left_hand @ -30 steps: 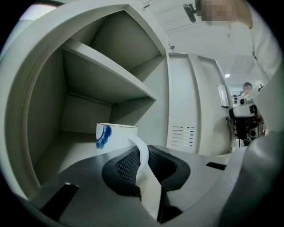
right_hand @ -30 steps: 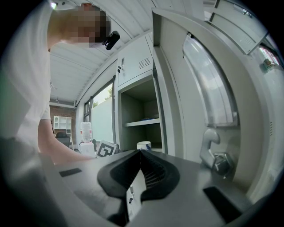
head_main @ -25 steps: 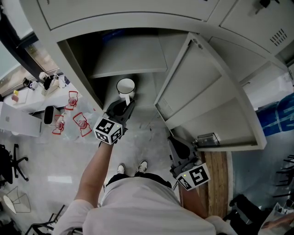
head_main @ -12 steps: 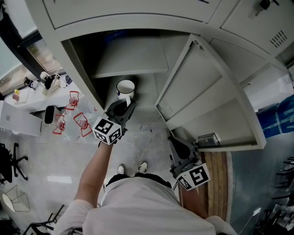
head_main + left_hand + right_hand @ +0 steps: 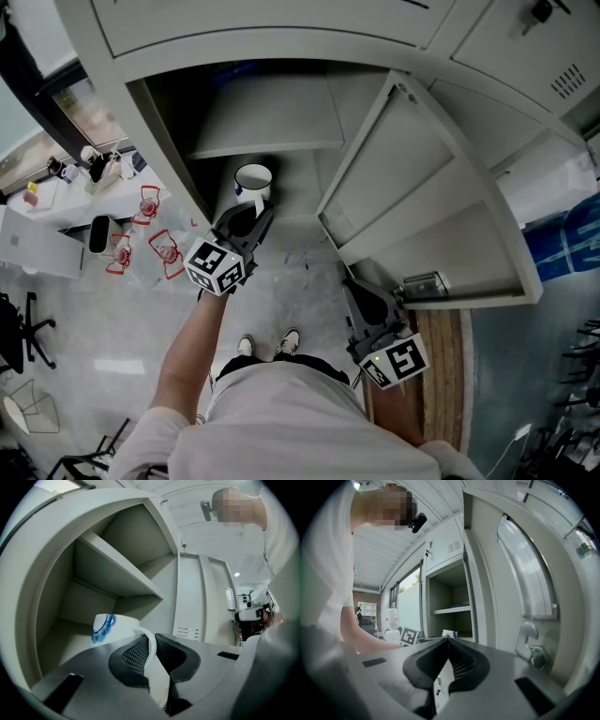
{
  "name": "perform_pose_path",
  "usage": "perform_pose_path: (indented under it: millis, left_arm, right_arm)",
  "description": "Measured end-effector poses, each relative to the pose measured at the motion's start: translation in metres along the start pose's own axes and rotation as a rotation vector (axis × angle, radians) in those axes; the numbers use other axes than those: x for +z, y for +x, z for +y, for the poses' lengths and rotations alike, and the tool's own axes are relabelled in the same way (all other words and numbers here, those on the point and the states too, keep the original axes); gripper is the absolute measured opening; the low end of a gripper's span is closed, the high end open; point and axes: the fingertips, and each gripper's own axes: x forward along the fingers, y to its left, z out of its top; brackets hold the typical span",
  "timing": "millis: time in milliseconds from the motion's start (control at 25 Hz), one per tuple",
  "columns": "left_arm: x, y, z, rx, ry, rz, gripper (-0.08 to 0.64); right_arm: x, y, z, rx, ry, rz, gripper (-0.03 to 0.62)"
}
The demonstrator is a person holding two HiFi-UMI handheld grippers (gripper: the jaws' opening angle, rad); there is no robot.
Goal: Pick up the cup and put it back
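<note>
**A thin hold in a narrow locker**

We start with the grey metal locker (image 5: 281,42). Its lower compartment is narrow, so a sideways swing on the way out could knock the load against a side wall. The locker's open grey door (image 5: 422,187) stands at the right of the opening, and a wide withdrawal could clip it. The flat grey shelf (image 5: 262,117) roofs the compartment, so lifting too high would strike the rim against its underside.

The white ceramic cup with a blue pattern (image 5: 254,178) sits inside that compartment, below the shelf and behind its front edge. We cannot tell whether it rests on the compartment floor or hangs just above it.

The left gripper (image 5: 255,211) has its jaws clamped on the cup's curved white handle (image 5: 151,641) alone. We judge that such an off-centre pinch lets the body tip or twist, and the glazed handle may slide between the pads.

The right gripper (image 5: 356,286) hangs low beside the door, jaws together and empty, so it offers no support.
</note>
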Motion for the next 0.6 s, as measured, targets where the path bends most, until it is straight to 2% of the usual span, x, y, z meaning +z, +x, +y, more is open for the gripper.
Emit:
perform_pose_path:
  millis: [280, 600]
  left_arm:
    - [0.010, -0.007, -0.007, -0.021, 0.002, -0.021, 0.060]
    - [0.035, -0.023, -0.024, -0.051, 0.040, -0.062, 0.060]
  right_arm:
    - [0.003, 0.002, 0.001, 0.006, -0.004, -0.009, 0.018]
    - [0.008, 0.005, 0.003, 0.017, -0.011, -0.024, 0.018]
